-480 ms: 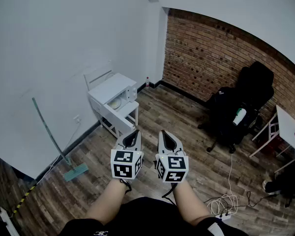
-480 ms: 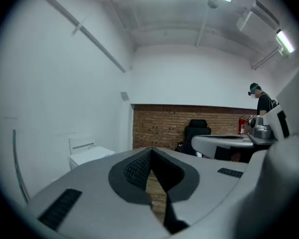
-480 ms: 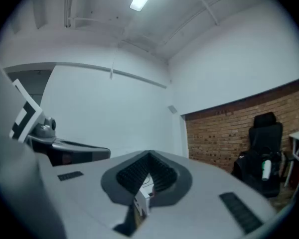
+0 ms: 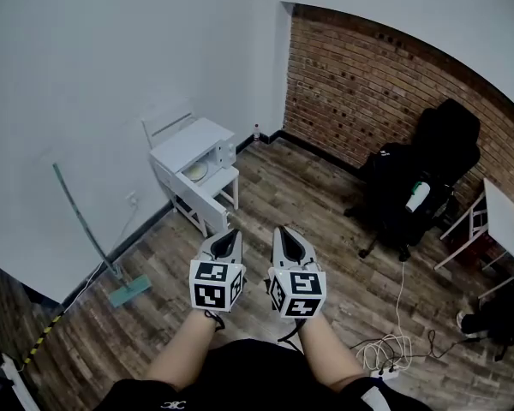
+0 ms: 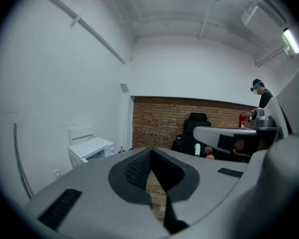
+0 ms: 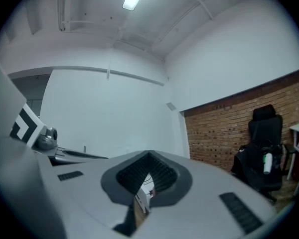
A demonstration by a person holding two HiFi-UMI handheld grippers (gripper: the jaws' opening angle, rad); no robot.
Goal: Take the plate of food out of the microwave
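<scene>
A white microwave [image 4: 191, 150] stands on a small white stand against the left wall, some way ahead of me. Through its front I see a pale plate [image 4: 195, 171] inside; I cannot tell the food on it. In the left gripper view the microwave [image 5: 91, 150] is small at the left. My left gripper [image 4: 227, 243] and right gripper [image 4: 292, 243] are held side by side above the wooden floor, far short of the microwave. Both are shut with nothing between the jaws. The left gripper [image 5: 152, 156] and right gripper [image 6: 148, 159] show their toothed pads closed together.
A long-handled mop [image 4: 92, 245] leans on the left wall. A black office chair [image 4: 421, 176] stands by the brick wall [image 4: 360, 92]. A white table [image 4: 507, 223] is at the right edge, with cables [image 4: 384, 353] on the floor. A person [image 5: 262, 94] stands far off.
The head view has shifted slightly, so the microwave and both grippers sit a little lower and further left in the picture. Both grippers stay shut and side by side.
</scene>
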